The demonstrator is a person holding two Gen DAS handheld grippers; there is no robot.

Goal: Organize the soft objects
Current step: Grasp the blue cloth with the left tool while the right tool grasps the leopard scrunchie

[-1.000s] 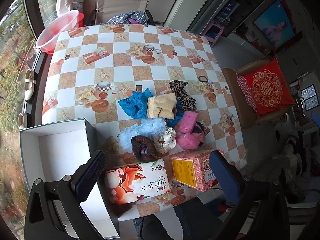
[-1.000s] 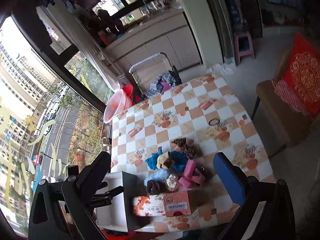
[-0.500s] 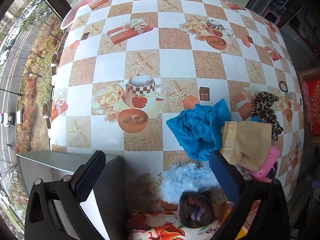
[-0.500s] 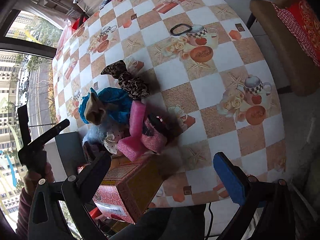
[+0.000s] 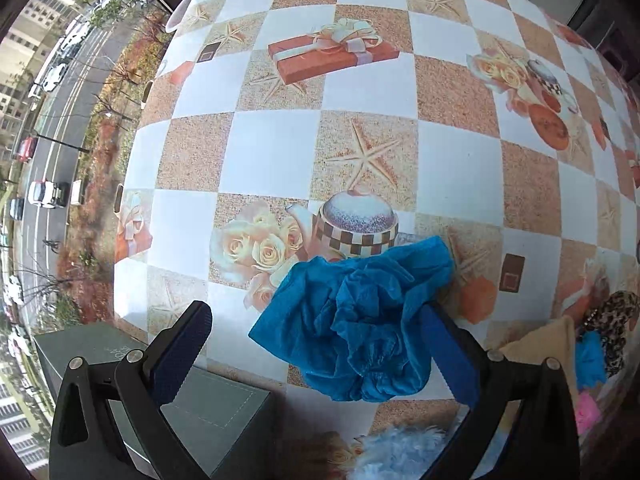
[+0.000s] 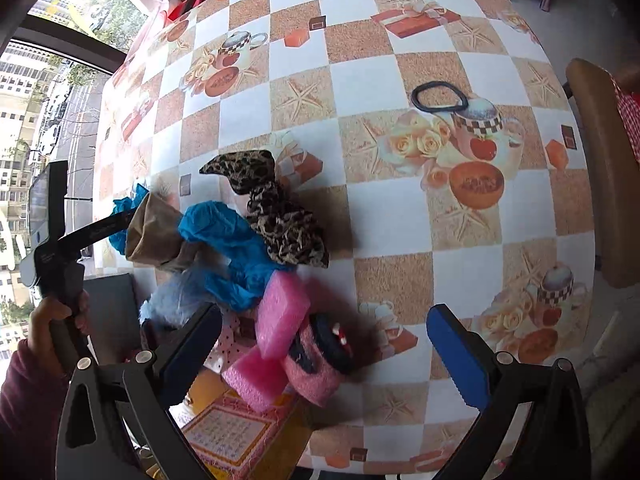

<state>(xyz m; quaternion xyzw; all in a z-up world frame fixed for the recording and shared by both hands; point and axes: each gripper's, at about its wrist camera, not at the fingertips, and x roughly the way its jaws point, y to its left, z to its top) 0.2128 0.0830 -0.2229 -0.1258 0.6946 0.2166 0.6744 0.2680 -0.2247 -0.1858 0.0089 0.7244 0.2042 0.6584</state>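
A pile of soft things lies on the checkered tablecloth point(image 5: 272, 152). In the left wrist view a crumpled blue cloth point(image 5: 352, 320) sits between the fingers of my open left gripper point(image 5: 316, 352), touching its right finger. A beige cloth point(image 5: 536, 348) and a leopard scrunchie point(image 5: 612, 320) lie to the right. My right gripper point(image 6: 324, 356) is open just above pink foam sponges point(image 6: 280, 320) and a pink knitted item point(image 6: 320, 360). The same view shows the leopard scrunchie point(image 6: 280, 216), blue cloth point(image 6: 232, 248) and beige cloth point(image 6: 156, 232).
A grey box point(image 5: 200, 400) stands at the table's near left corner. A pink printed carton point(image 6: 236, 436) sits at the front edge. A black hair tie point(image 6: 440, 98) lies apart, farther back. A brown chair point(image 6: 600, 160) stands at the right. A hand point(image 6: 52, 320) holds the left gripper.
Both grippers have dropped from high above the table to close over the pile. The left one has come around the blue cloth; the right one hangs over the pink sponges.
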